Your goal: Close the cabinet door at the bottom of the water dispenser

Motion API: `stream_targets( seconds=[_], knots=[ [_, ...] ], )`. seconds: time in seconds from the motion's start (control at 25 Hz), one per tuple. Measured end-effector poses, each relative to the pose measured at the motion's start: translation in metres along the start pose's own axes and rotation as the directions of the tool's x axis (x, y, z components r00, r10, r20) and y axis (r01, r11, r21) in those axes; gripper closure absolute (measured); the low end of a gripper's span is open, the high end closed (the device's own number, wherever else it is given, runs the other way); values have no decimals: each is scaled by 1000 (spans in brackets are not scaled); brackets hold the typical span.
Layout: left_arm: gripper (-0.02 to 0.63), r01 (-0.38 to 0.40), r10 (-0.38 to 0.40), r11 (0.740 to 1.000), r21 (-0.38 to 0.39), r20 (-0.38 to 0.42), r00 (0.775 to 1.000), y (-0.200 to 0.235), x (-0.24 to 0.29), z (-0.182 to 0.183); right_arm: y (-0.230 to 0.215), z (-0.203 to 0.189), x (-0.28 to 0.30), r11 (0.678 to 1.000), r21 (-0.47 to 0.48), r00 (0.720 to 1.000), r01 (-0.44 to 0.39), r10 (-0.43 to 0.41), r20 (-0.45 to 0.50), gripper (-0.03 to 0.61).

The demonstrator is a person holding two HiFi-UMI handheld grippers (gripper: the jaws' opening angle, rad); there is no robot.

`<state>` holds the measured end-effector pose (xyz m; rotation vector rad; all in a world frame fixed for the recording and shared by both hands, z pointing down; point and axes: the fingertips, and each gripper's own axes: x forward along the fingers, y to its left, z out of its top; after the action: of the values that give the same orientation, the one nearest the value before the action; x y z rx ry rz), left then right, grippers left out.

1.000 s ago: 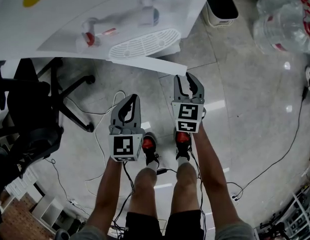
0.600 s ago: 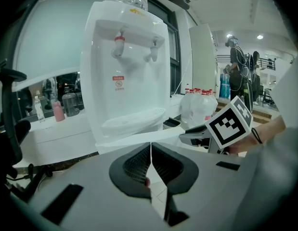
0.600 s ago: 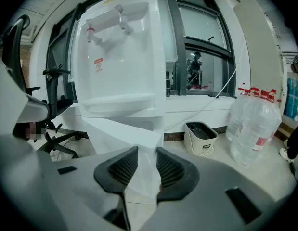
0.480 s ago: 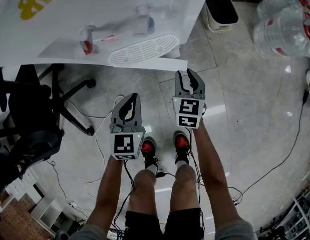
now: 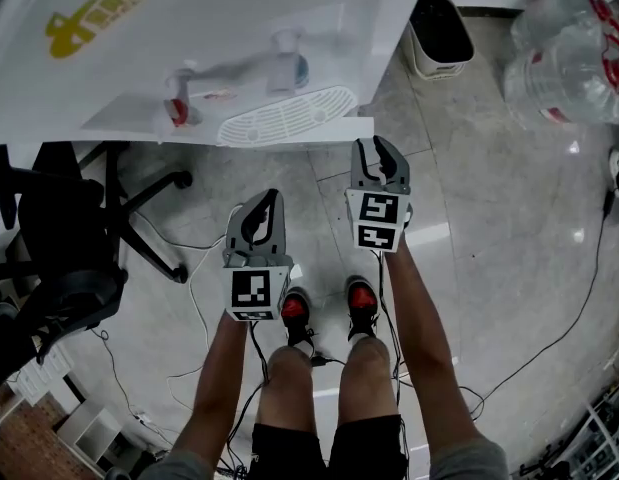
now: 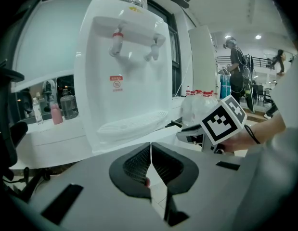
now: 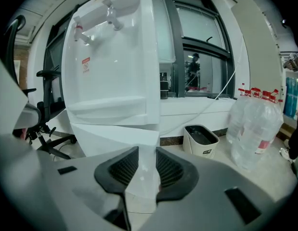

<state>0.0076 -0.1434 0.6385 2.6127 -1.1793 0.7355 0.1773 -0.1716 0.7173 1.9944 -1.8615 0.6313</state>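
The white water dispenser stands ahead, with its two taps and drip tray facing me. Its bottom cabinet door juts out under the tray as a white slab; in the right gripper view the door stands angled, with its free edge seen through the gap between the jaws. My right gripper hovers just short of that edge, jaws apart, pads not pressing on anything. My left gripper hangs further back and to the left, shut and empty, its pads meeting.
A black office chair stands to the left. To the right of the dispenser are a small bin and large water bottles. Cables trail over the shiny floor round my feet.
I have stepped a little toward the dispenser. The right gripper has come nearer the door's edge, while the left has barely shifted.
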Motion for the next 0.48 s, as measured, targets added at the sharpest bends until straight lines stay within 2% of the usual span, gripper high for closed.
stream_targets(
  seconds=[0.48],
  knots=[
    [586, -19, 19, 1000, -5, 31, 999, 5, 4, 5, -8, 14, 20, 1000, -8, 1000, 2, -2, 21, 465]
  ],
)
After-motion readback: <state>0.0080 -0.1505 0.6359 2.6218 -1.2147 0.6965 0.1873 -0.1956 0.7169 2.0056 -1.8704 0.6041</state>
